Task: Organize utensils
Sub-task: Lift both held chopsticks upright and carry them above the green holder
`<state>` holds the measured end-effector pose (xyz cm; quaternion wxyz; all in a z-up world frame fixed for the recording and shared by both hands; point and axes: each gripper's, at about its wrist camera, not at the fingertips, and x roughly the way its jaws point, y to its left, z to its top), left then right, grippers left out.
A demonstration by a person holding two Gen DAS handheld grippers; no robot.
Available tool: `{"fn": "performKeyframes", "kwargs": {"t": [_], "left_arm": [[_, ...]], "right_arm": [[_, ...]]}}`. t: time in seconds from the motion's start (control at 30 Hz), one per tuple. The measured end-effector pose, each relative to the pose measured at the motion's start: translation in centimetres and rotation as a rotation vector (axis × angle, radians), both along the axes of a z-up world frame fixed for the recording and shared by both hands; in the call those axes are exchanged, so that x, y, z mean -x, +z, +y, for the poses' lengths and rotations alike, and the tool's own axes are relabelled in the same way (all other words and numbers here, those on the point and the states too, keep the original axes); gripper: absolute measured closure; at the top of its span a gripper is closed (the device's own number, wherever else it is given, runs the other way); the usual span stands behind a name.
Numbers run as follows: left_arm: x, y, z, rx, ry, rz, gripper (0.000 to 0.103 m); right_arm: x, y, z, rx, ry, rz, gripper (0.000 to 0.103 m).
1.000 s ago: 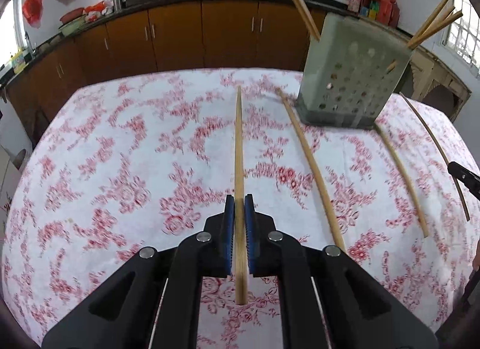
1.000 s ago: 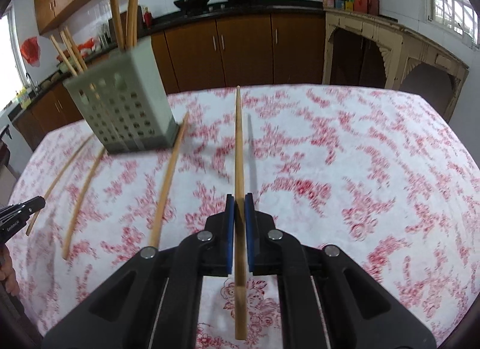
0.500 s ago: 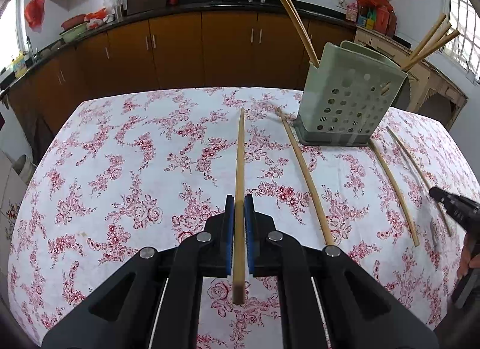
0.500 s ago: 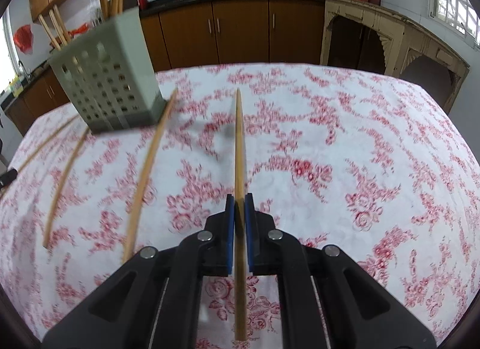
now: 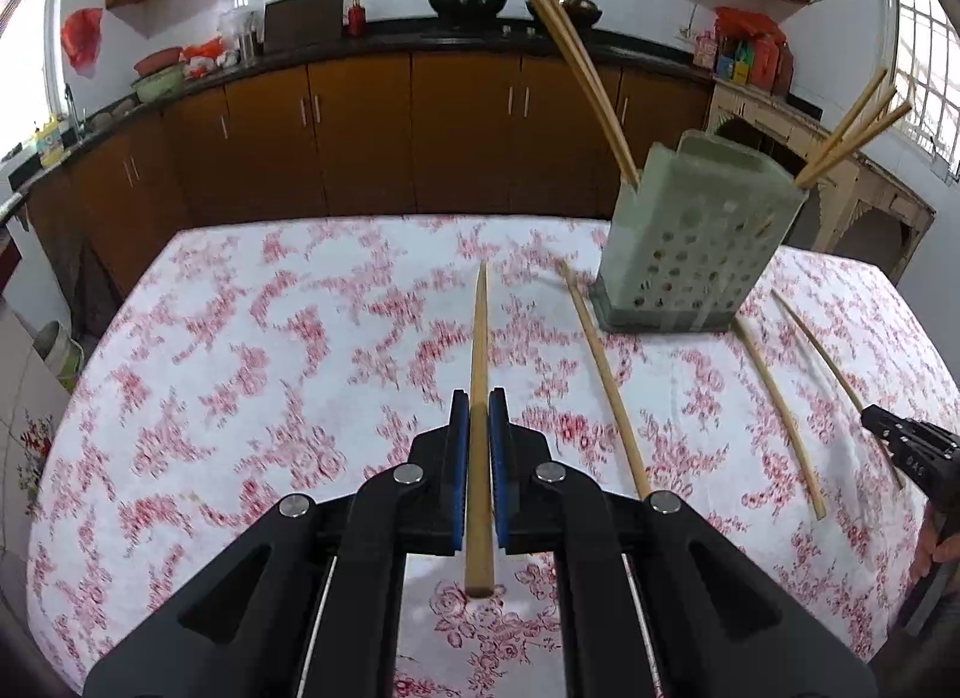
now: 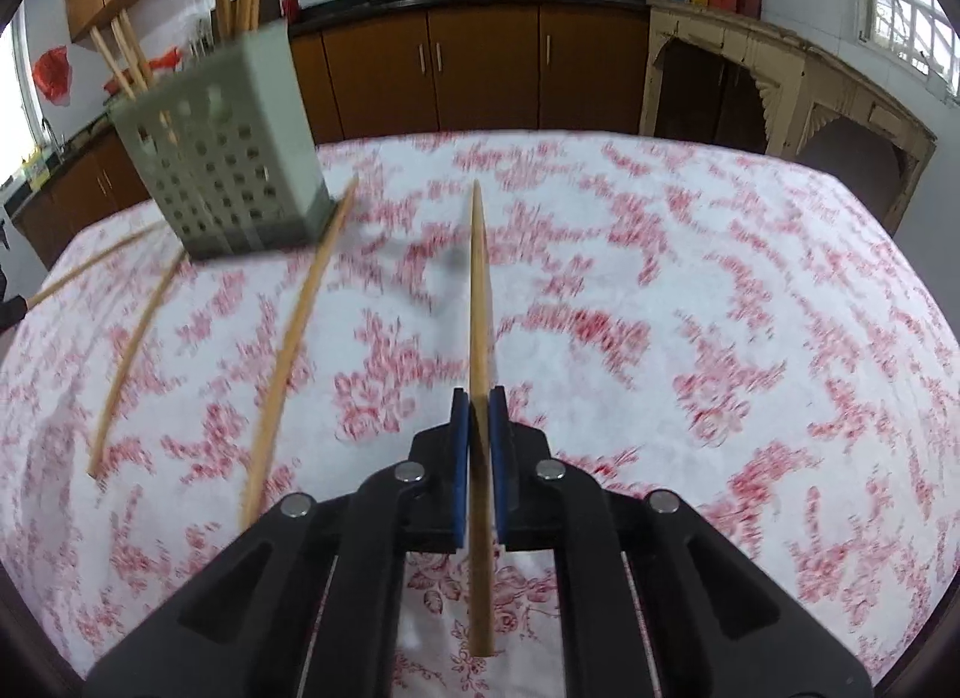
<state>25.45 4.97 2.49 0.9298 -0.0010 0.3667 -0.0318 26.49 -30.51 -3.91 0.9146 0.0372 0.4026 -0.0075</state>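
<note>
Left gripper (image 5: 479, 416) clenched on one chopstick (image 5: 479, 350), clear of the cloth (image 5: 240, 338); three loose sticks (image 5: 606, 386) beside the holder (image 5: 696, 254), which has several in; right gripper (image 6: 478, 416) grips another chopstick (image 6: 478, 290). Roughly halfway, I judge.

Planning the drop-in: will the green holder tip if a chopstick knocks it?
Possibly. The holder looks like thin perforated plastic, so probably light. It stands tall on a small base, and chopsticks lean out above its rim, likely raising tip risk. The tablecloth may give some grip.
</note>
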Motion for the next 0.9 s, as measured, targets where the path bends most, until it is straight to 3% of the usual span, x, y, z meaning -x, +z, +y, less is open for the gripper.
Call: {"fn": "performKeyframes", "kwargs": {"t": [0.57, 0.9], "left_arm": [[0.7, 6.1, 1.8, 0.072, 0.028, -0.204, 0.095], [0.7, 7.0, 1.9, 0.077, 0.041, -0.232, 0.096]], "right_arm": [[1.4, 8.6, -2.9, -0.078, -0.059, -0.262, 0.095], [1.2, 10.3, -3.1, -0.082, -0.060, -0.301, 0.095]]}}
